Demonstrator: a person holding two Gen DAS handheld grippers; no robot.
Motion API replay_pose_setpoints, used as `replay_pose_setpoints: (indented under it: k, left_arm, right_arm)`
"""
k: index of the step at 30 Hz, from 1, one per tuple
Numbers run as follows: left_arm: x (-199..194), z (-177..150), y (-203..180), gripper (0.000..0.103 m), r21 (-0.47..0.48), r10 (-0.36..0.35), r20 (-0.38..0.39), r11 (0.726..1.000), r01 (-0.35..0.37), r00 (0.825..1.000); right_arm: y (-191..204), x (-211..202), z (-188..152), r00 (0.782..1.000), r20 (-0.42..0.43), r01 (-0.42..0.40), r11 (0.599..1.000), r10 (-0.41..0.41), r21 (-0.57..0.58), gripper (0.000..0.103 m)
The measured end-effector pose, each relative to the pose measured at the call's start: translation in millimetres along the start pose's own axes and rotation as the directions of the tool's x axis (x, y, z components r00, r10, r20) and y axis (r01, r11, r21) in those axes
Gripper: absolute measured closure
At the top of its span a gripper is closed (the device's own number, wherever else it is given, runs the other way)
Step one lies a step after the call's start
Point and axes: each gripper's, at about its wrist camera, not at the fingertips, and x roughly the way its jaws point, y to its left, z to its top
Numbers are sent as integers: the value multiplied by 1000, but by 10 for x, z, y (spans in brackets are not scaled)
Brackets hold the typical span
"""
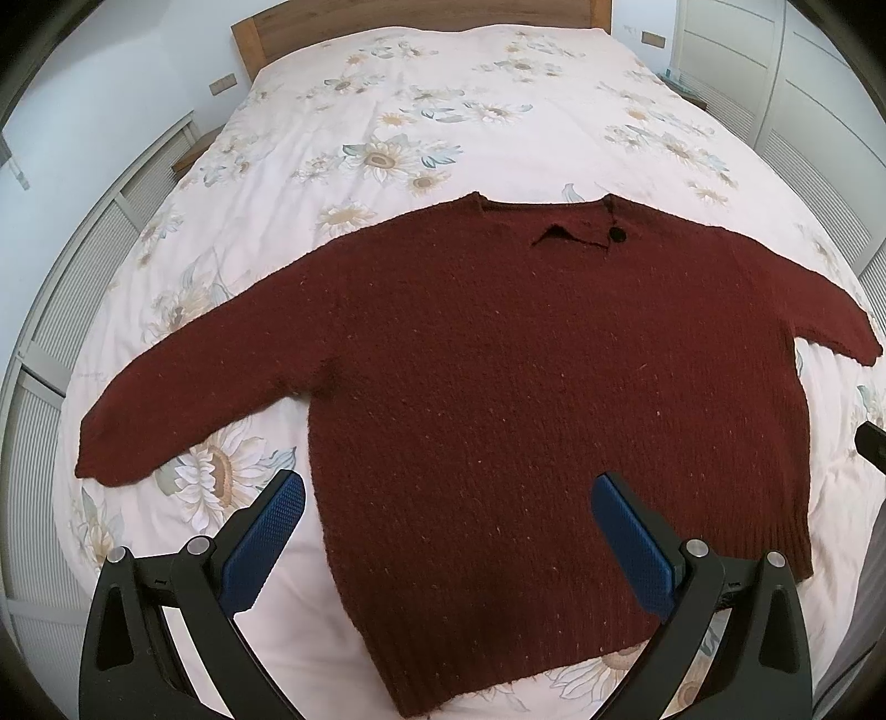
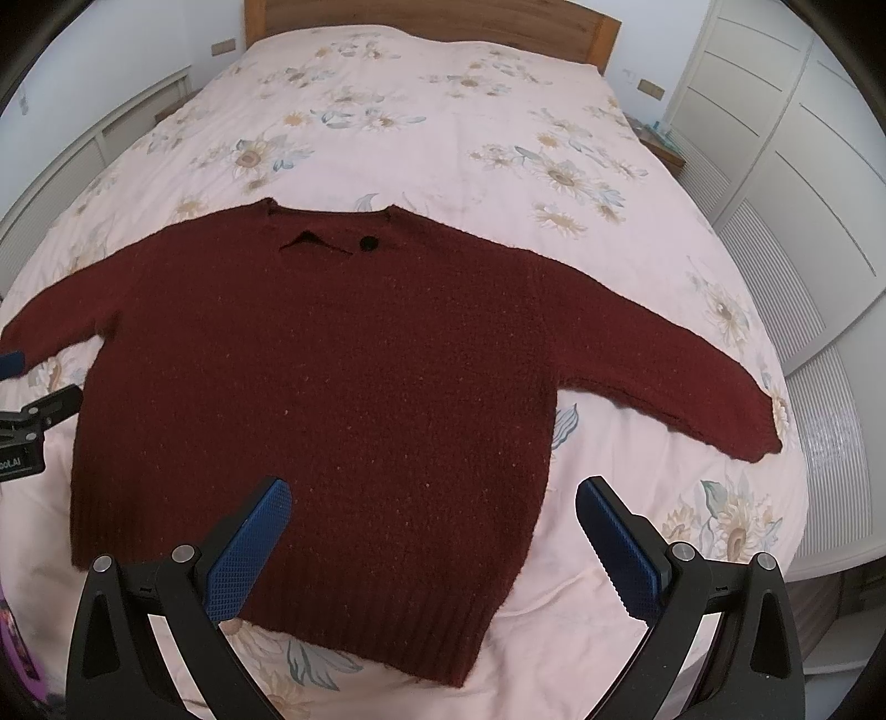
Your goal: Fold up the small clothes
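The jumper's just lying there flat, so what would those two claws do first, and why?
Probably the left gripper drops to pinch the left sleeve and fold it across the dark red sweater. The sweater lies flat on the floral bedspread, sleeves spread, both grippers open and empty.

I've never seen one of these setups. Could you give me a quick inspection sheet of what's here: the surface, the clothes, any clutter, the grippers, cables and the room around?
Surface: bed with a floral cover, mostly smooth.
Job's things: one dark red sweater, lying flat, unfolded, both sleeves spread outward, neckline toward the headboard.
Clutter: nothing seen on the bed.
Grippers: left gripper open, above the hem's left part; right gripper open, above the hem's right part; neither holds anything.
Cables: nothing seen.
Surroundings: white wardrobe doors on the right, slatted panels on the left.
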Motion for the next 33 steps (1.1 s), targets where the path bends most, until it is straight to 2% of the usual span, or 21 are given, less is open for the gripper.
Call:
replay_pose_setpoints:
  k: [5, 10, 17, 23, 28, 33]
  left_arm:
    - [53, 24, 25, 1, -8, -11, -10, 1000, 11, 1000]
    - [156, 134, 78, 1, -8, -21, -11, 1000, 21, 1000]
    - [321, 332, 128, 1, 34, -10, -17, 999, 11, 1000]
    - [496, 558, 168, 1, 43, -35, -32, 998, 36, 999]
    - [609, 693, 228, 1, 12, -82, -35, 997, 83, 996]
    - [764, 731, 228, 1, 9, -93, -53, 996, 93, 994]
  right_arm:
    - [-196, 77, 0, 1000, 18, -15, 998, 14, 65, 0]
    - [-626, 193, 56, 999, 36, -10, 986, 4, 165, 0]
    - [-1458, 371, 235, 995, 45, 78, 960, -93, 269, 0]
    - [-2305, 658, 336, 991, -16, 130, 910, -134, 394, 0]
    - [-2914, 1088, 327, 983, -95, 185, 856, -159, 482, 0]
    - [-3351, 1656, 135, 973, -192, 216, 782, -126, 584, 0]
